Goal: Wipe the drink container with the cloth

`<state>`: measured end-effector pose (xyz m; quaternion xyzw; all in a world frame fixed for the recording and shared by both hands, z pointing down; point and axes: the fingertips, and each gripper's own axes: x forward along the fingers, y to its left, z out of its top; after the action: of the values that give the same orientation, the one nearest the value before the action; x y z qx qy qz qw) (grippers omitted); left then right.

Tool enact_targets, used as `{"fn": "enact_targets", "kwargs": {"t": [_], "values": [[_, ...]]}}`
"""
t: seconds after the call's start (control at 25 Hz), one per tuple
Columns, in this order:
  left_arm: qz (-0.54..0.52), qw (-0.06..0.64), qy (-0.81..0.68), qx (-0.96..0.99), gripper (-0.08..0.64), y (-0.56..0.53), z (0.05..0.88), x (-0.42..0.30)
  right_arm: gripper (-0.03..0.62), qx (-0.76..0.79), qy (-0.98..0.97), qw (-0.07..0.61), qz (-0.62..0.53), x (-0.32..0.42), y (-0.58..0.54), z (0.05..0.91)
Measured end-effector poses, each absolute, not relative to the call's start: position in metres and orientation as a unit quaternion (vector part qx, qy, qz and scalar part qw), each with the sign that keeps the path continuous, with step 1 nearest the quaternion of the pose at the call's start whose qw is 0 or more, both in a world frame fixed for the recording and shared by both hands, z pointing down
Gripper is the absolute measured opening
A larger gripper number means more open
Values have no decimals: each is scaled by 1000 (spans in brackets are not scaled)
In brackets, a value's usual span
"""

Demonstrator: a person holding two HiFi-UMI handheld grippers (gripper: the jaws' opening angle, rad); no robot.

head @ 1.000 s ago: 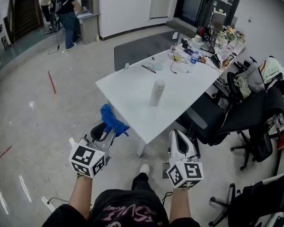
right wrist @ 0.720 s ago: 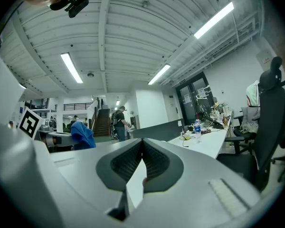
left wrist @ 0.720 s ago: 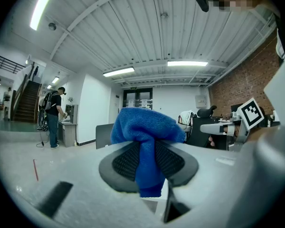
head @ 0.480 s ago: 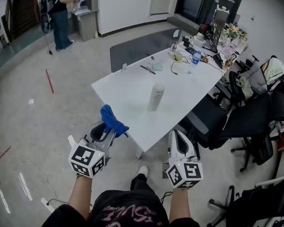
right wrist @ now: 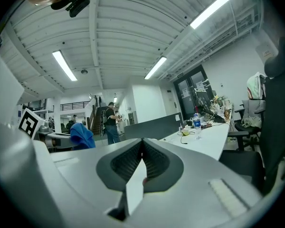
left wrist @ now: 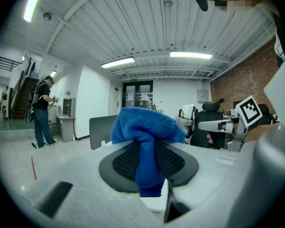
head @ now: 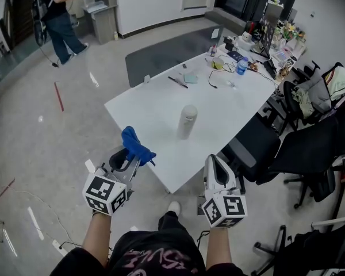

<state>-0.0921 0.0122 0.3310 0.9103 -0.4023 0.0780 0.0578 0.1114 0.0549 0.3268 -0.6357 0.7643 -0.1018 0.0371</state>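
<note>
The cloth (head: pixel 135 145) is clamped in the left tool (head: pixel 132 160); the right tool (head: pixel 214 164) is closed, empty. The drink container (head: pixel 187 122) should be steadied first.

The left claw (head: pixel 132 158) and the right claw (head: pixel 214 161) had pale grey moulded shells. Each carried a white marker cube (head: pixel 105 194) at its rear, printed with black square patterns. The jaws were lined inside with black ribbed pads (left wrist: pixel 123 161). The person wore a black top (head: pixel 155 260) with pink lettering, its sleeves leaving the forearms bare, and a white shoe (head: pixel 175 206).
</note>
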Motion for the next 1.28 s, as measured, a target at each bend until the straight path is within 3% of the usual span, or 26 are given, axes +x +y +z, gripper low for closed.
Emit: {"fn": "enact_targets", "kwargs": {"t": [0.76,1.28], "values": [[109,63,-416,900,92,-69,340,-16,2,-609,782,41,-130,181,-43,340],[120,41,-425,896,92,-84,326,3,16,-586,798,51,-127,190,-69,330]]}}
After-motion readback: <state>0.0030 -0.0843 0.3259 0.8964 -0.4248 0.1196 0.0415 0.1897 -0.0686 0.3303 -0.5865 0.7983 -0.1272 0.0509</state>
